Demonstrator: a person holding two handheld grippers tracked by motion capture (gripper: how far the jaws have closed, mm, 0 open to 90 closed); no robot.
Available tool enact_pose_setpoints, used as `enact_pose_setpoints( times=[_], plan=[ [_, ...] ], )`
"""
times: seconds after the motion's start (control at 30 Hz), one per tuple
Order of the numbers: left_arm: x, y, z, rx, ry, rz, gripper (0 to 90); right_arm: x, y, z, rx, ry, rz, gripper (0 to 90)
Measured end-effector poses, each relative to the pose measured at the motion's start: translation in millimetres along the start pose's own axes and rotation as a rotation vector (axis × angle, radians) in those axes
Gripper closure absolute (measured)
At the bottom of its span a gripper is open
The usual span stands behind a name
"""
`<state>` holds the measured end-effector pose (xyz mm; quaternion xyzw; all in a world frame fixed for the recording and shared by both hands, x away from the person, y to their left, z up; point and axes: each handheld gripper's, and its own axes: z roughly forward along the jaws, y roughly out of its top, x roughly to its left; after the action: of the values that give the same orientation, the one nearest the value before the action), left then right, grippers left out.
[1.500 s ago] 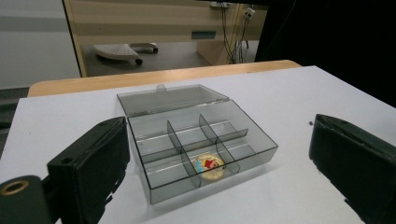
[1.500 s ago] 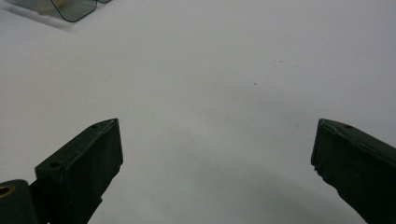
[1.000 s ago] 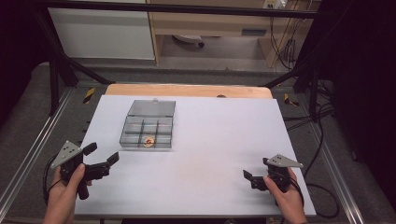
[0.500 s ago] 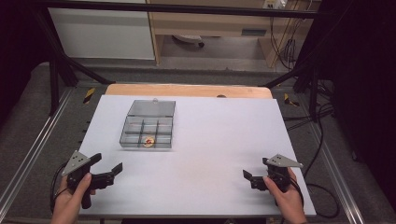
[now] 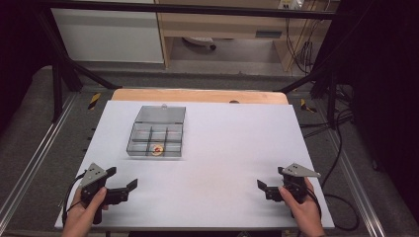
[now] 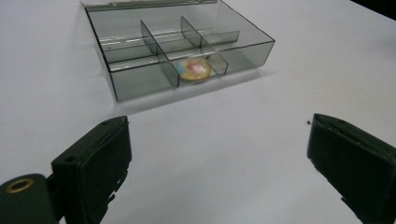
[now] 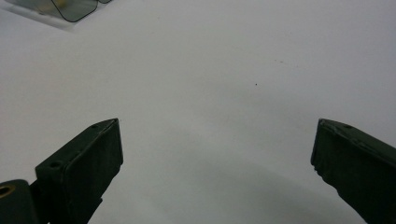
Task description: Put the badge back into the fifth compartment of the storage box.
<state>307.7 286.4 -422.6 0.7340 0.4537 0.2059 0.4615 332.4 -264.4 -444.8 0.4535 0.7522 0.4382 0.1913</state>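
A smoky clear plastic organiser box (image 5: 157, 131) with several compartments lies open on the white table (image 5: 227, 143), left of centre. A small round yellow-and-red piece (image 5: 157, 149) sits in its near middle compartment. My left gripper (image 5: 122, 177) rests near the front left edge, open and holding nothing. It faces the box (image 6: 177, 46) and the round piece (image 6: 194, 71) from a short way off, in the left gripper view (image 6: 219, 158). My right gripper (image 5: 271, 177) stands open at the front right, over bare table (image 7: 217, 158). A corner of the box (image 7: 70, 9) shows far ahead.
A wooden board (image 5: 197, 95) runs along the table's far edge. Metal rails (image 5: 29, 163) flank both sides, and cables (image 5: 341, 197) trail at the right. A white cabinet (image 5: 108, 34) and a shelf stand beyond the table.
My left gripper has drawn back toward the front edge and a little to the right, still open. The right gripper and the box have stayed put.
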Motion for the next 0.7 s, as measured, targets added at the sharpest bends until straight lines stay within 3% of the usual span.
enact_pose_setpoints(
  times=[0.53,0.7],
  plan=[
    [-11.3,-7.8,17.3,0.047,-0.03,0.016,6.4,-1.8,-0.2,3.9,0.004,-0.011,-0.009,2.8],
    [-12.8,-10.0,25.8,0.068,-0.018,0.005,6.9,-6.4,0.2,17.8,0.063,-0.083,0.006,3.0]
  ],
)
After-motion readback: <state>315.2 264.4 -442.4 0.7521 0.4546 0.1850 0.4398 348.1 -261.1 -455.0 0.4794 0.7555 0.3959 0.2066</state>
